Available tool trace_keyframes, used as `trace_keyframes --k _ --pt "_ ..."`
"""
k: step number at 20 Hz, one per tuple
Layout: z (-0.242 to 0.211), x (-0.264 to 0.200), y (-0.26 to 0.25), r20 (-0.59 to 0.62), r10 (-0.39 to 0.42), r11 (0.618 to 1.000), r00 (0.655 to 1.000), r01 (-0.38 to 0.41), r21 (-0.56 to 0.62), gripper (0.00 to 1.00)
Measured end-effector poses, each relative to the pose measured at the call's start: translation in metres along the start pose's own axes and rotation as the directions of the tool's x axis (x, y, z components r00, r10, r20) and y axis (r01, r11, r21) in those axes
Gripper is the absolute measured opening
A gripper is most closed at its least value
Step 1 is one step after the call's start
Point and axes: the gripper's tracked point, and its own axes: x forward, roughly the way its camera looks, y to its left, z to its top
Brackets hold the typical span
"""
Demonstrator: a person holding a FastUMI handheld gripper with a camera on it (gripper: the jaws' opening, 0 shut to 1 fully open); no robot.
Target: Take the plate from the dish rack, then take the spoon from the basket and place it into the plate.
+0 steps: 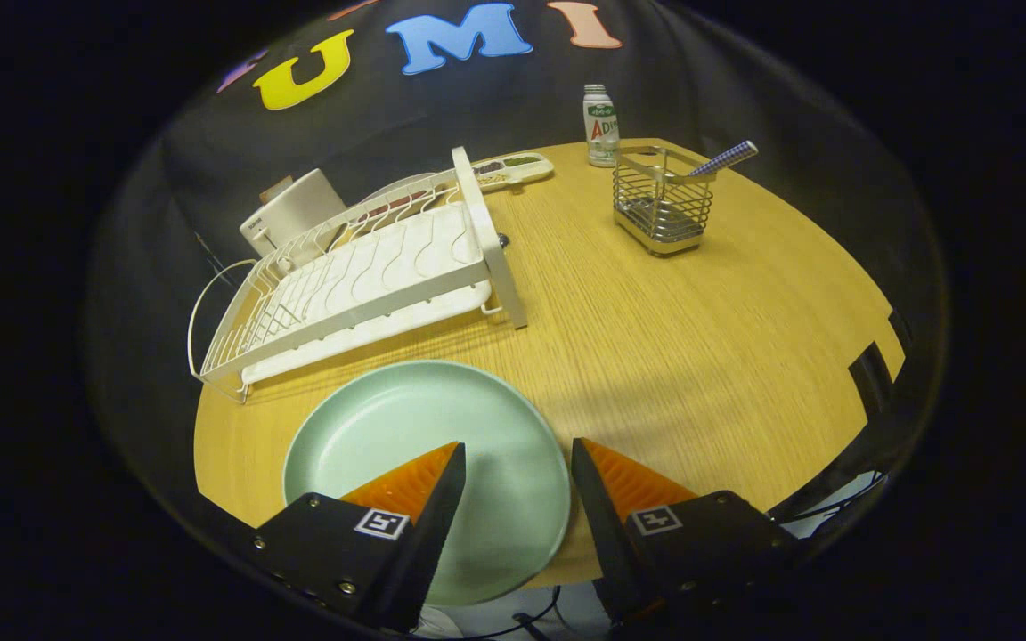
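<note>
The pale green plate (428, 476) is lying flat and empty on the wooden table (673, 356), near its front edge, with nothing resting in it. The gripper (517, 454) is hovering over the plate with its jaws standing open and gripping nothing; one finger is showing over the plate's middle and the other over its rim, with the plate's bare surface showing in the gap between them. Just beyond the plate, the white dish rack (362, 280) is sitting at an angle on the table, its wire slots holding no dishes that can be made out. Well beyond the fingers, on the far side of the table, the wire basket (663, 200) is standing upright, and the spoon (725, 158) is leaning in it with its checked handle sticking out over the rim. A small bottle (601, 125) is standing just behind the basket. A white appliance (292, 214) is sitting behind the rack, and a shallow divided tray (513, 167) is lying past the rack's far end. The stretch of table between plate and basket is lying bare.
</note>
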Motion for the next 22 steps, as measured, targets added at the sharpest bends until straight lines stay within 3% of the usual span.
trace_keyframes --k 6,13,22 --pt "0.054 -0.027 -0.030 0.157 -0.115 0.992 0.981 0.106 0.061 0.75" --pt "0.133 -0.048 -0.082 0.304 -0.274 0.958 0.912 0.230 0.173 0.75" --pt "0.202 -0.022 -0.140 0.303 -0.434 0.883 0.848 0.334 0.329 0.75"
